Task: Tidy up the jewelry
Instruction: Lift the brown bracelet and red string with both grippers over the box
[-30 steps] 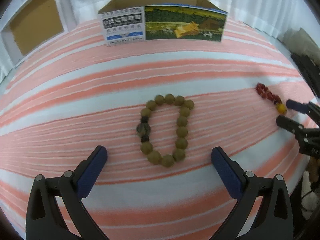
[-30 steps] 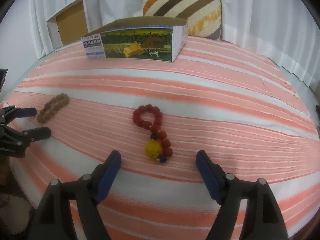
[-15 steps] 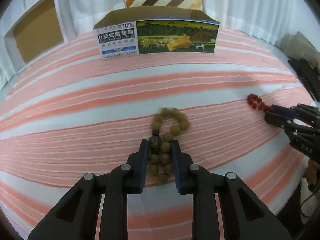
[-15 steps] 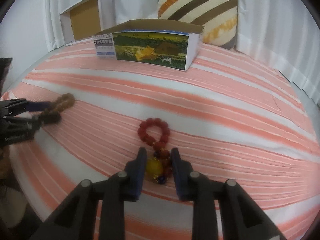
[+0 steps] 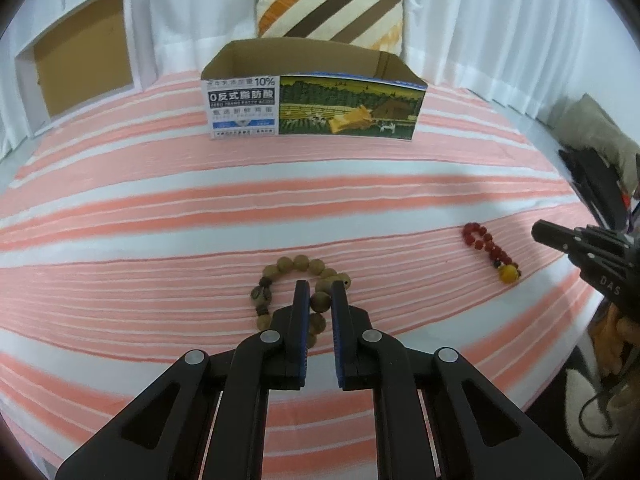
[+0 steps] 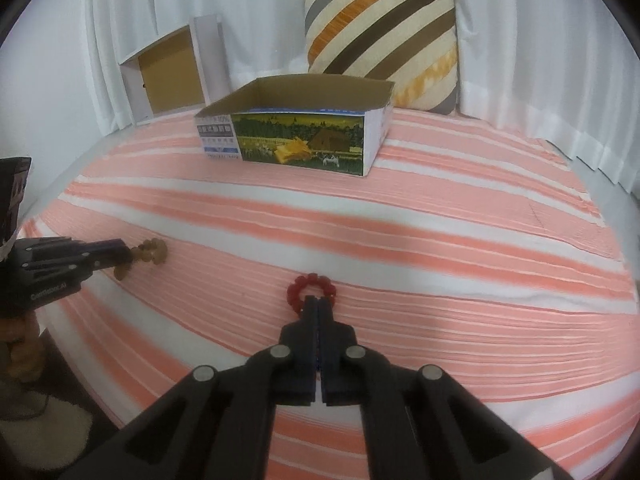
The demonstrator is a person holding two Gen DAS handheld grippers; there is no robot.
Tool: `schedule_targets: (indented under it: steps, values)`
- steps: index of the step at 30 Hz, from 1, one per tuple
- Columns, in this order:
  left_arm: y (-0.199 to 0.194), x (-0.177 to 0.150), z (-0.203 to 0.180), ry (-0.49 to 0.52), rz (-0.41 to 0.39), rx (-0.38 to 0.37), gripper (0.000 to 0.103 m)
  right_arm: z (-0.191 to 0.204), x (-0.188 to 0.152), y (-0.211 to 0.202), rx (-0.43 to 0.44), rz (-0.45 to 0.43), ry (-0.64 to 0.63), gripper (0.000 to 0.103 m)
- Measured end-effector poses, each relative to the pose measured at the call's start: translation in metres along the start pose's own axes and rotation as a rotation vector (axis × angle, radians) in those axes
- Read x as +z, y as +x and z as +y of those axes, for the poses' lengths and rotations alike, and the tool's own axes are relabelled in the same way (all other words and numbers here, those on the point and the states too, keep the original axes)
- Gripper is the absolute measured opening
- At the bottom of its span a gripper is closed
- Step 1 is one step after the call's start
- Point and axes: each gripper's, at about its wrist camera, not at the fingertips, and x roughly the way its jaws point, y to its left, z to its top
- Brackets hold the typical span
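Note:
A brown wooden bead bracelet (image 5: 294, 265) lies on the pink striped cloth (image 5: 280, 208). My left gripper (image 5: 320, 286) is shut on its right side, one bead showing between the fingers; it also shows in the right wrist view (image 6: 150, 251). My right gripper (image 6: 318, 300) is shut; a red bead bracelet (image 6: 310, 281) loops out past its fingertips. In the left wrist view the red bracelet (image 5: 486, 246) with its yellow bead lies on the cloth, apart from the right gripper (image 5: 538, 231), so the hold is uncertain. An open printed cardboard box (image 5: 316, 106) stands at the back.
A striped pillow (image 6: 380, 36) leans on the white curtain behind the box. A white box with a brown inside (image 5: 80, 56) stands at the back left. Dark items (image 5: 596, 188) lie past the bed's right edge.
Both grippers have lifted and pulled back. The left one now pinches only the right side of the brown bracelet. The right one has shut tighter.

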Motion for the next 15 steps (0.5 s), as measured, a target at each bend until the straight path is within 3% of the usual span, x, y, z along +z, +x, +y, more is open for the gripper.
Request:
schedule_targets:
  steps: [5, 6, 7, 8, 12, 15]
  values:
    - [-0.005, 0.002, 0.004, -0.014, -0.007, -0.002, 0.008, -0.005, 0.0, 0.005, 0.035, 0.021, 0.01, 0.005]
    - [-0.005, 0.002, 0.005, -0.017, -0.006, -0.001, 0.008, -0.003, 0.0, 0.012, 0.04, 0.04, 0.0, 0.024]
    - [-0.004, 0.002, 0.005, -0.021, -0.006, -0.001, 0.008, -0.001, -0.002, 0.016, 0.046, 0.044, -0.012, 0.052]
    - [-0.004, 0.002, 0.005, -0.021, -0.008, 0.002, 0.008, 0.003, -0.003, 0.021, 0.053, 0.042, -0.028, 0.057]
    - [-0.006, 0.002, 0.003, -0.011, -0.013, 0.01, 0.008, 0.017, -0.004, 0.05, 0.029, 0.096, -0.068, 0.055]
    - [-0.007, 0.003, 0.002, -0.007, -0.016, 0.019, 0.008, 0.021, -0.002, 0.057, -0.008, 0.11, -0.08, 0.01]
